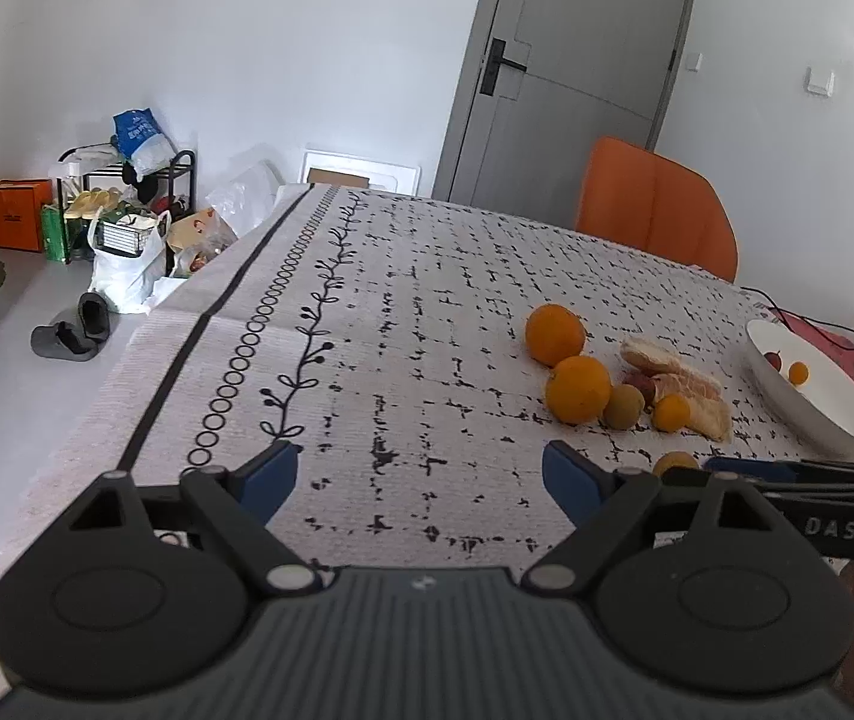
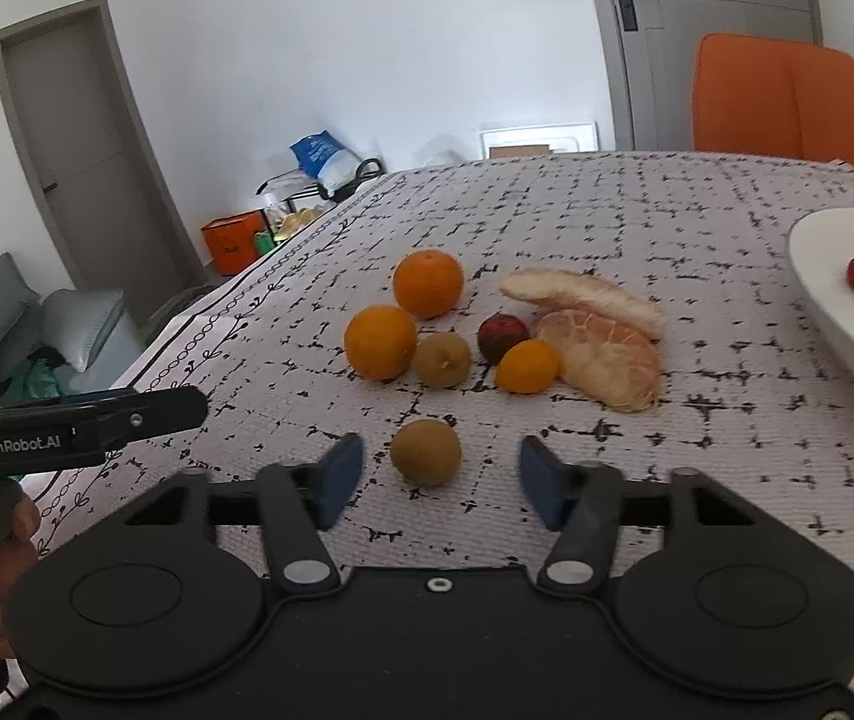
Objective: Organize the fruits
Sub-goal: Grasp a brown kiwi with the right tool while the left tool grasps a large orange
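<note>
Right gripper [image 2: 440,480] jaws released, straddling lone kiwi [image 2: 425,452] at lower centre, untouched, lined up for bowl [image 2: 835,294]; left gripper [image 1: 421,474] jaws empty.

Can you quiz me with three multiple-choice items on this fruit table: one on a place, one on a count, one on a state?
1. Where is the lone brown fruit?
A. in the bowl
B. between the right tool's fingers
C. on the chair

2. How many large oranges lie on the cloth?
A. two
B. four
C. none

3. The right tool is
A. clamped on an orange
B. open, not touching the fruit
C. out of view

Answers: B, it sits in the gap; A, orange and orange; B, gaps show either side.
</note>
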A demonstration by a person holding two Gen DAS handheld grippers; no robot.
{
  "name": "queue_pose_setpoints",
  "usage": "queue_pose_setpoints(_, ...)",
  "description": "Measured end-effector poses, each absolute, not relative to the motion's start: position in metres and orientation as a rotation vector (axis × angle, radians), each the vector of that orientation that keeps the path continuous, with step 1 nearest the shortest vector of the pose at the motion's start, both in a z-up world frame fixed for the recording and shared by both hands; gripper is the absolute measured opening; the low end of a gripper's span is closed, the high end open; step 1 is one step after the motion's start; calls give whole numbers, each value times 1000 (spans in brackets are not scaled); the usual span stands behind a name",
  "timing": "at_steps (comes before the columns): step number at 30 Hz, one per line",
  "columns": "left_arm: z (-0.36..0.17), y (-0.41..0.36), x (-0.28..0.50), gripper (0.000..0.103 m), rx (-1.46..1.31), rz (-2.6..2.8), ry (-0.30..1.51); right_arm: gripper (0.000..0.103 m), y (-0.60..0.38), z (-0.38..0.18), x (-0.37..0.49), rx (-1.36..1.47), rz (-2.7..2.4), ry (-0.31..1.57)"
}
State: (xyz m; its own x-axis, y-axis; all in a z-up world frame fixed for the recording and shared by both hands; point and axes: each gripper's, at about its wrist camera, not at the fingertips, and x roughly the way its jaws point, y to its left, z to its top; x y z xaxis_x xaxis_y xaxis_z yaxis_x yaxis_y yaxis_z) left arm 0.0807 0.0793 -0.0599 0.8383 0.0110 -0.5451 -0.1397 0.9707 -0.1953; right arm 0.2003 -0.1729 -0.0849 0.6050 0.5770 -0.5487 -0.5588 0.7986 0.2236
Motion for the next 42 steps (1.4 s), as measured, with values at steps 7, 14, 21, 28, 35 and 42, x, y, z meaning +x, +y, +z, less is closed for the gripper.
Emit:
queue_pose_setpoints(7, -60, 68, 97, 86, -211, 55, 580, 25, -181, -85, 206, 61, 685, 643)
queue_pose_setpoints(14, -61, 53, 118, 73, -212, 15, 592, 25, -201, -81, 208, 90, 650, 632)
queue_pose_setpoints(21, -61, 37, 134, 68, -199, -34, 595, 25, -223, -76, 211, 116, 595, 618)
queue_pose_setpoints(28, -65, 27, 151, 67, -191, -67, 607, 25, -242, -70, 210, 125, 545, 598)
queue_pose_setpoints(35, -71, 20, 161, 31, -196, -63, 634, 25, -259, -65, 209, 140, 512, 579)
queue_pose_setpoints(42, -57, 15, 154, 27, -187, -63, 595, 25, -273, -64, 207, 156, 491, 563)
